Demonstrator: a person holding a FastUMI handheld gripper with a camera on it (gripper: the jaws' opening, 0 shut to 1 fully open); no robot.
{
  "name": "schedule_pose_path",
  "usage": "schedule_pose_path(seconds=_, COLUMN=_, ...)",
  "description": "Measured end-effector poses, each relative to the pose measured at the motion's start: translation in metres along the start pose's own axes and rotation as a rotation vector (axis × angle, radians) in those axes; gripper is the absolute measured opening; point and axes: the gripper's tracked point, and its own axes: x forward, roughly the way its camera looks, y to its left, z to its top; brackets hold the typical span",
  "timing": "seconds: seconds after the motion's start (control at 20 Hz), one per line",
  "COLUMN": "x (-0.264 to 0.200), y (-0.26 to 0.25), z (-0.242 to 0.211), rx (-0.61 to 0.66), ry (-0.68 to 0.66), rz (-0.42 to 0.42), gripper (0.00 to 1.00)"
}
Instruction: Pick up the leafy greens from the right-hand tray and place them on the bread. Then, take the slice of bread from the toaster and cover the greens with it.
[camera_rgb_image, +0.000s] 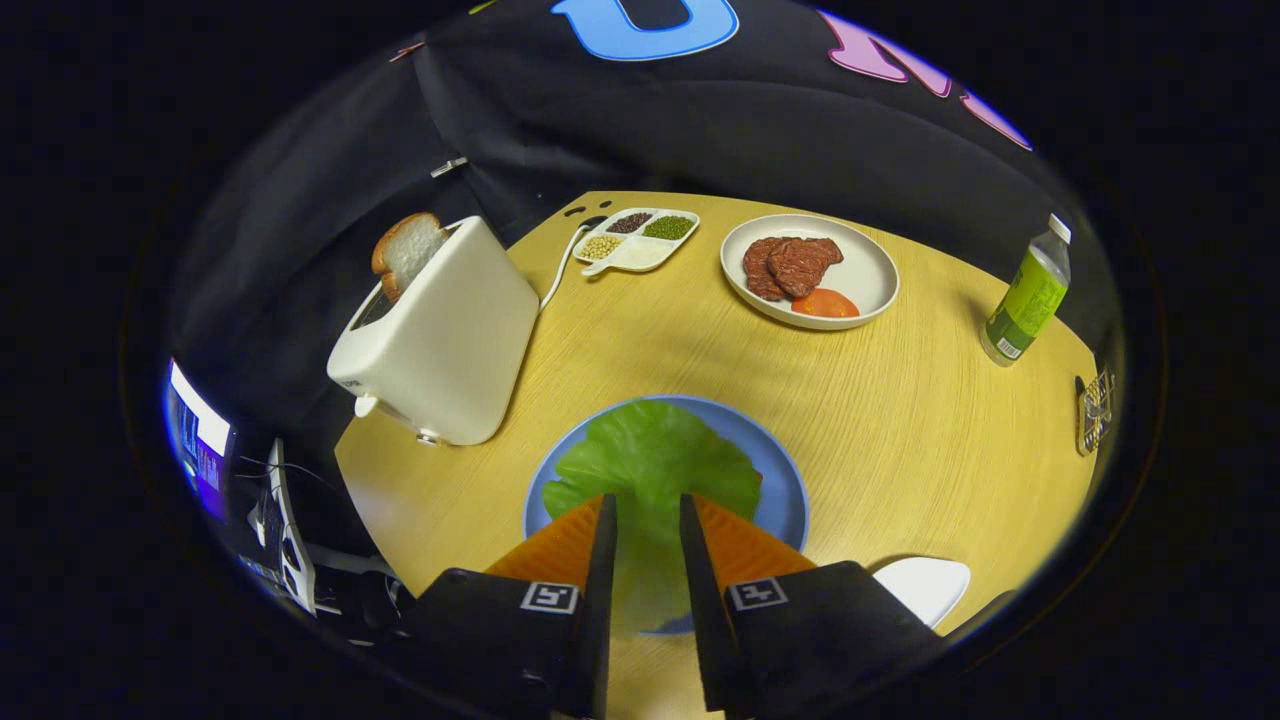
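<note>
I see hand-held gripper (648, 512) fingers spread, gap between them, pinching nothing. Leafy greens (650, 462) lie on blue plate (785, 480), under and just ahead of fingertips; bread beneath hidden, cannot confirm. I judge first step done or nearly so. White tray (925, 585) sits right of fingers. Further ahead-left on surface (900, 420): toaster (440, 335), bread slice (405, 250) sticking up from slot. Next move: I lift clear, swing left, straddle slice edge, close, pull straight up. Beyond: meat plate (868, 270), bottle (1027, 295).
</note>
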Motion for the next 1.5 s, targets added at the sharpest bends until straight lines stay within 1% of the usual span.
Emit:
schedule_pose_path(seconds=0.2, x=-0.002, y=-0.007, z=0.003, rx=0.009, ry=-0.013, rz=-0.025, gripper=0.51)
schedule_pose_path(seconds=0.25, x=-0.004, y=-0.007, z=0.006, rx=0.010, ry=-0.021, rz=-0.028, gripper=0.53)
schedule_pose_path(seconds=0.4, x=-0.017, y=-0.007, z=0.016, rx=0.009, ry=-0.059, rz=-0.048, gripper=0.53)
schedule_pose_path(seconds=0.55, x=-0.040, y=0.006, z=0.040, rx=-0.006, ry=-0.138, rz=-0.056, gripper=0.54)
schedule_pose_path(seconds=0.75, x=-0.075, y=0.047, z=0.089, rx=-0.055, ry=-0.273, rz=-0.030, gripper=0.55)
schedule_pose_path(seconds=0.9, x=-0.094, y=0.093, z=0.131, rx=-0.123, ry=-0.360, rz=0.006, gripper=0.55)
schedule_pose_path(seconds=1.0, x=-0.097, y=0.127, z=0.156, rx=-0.168, ry=-0.396, rz=0.036, gripper=0.56)
schedule_pose_path(seconds=1.15, x=-0.081, y=0.172, z=0.185, rx=-0.218, ry=-0.412, rz=0.060, gripper=0.60)
schedule_pose_path(seconds=1.3, x=-0.045, y=0.209, z=0.195, rx=-0.243, ry=-0.385, rz=0.081, gripper=0.75)
schedule_pose_path(seconds=1.5, x=0.013, y=0.231, z=0.197, rx=-0.245, ry=-0.308, rz=0.062, gripper=0.77)
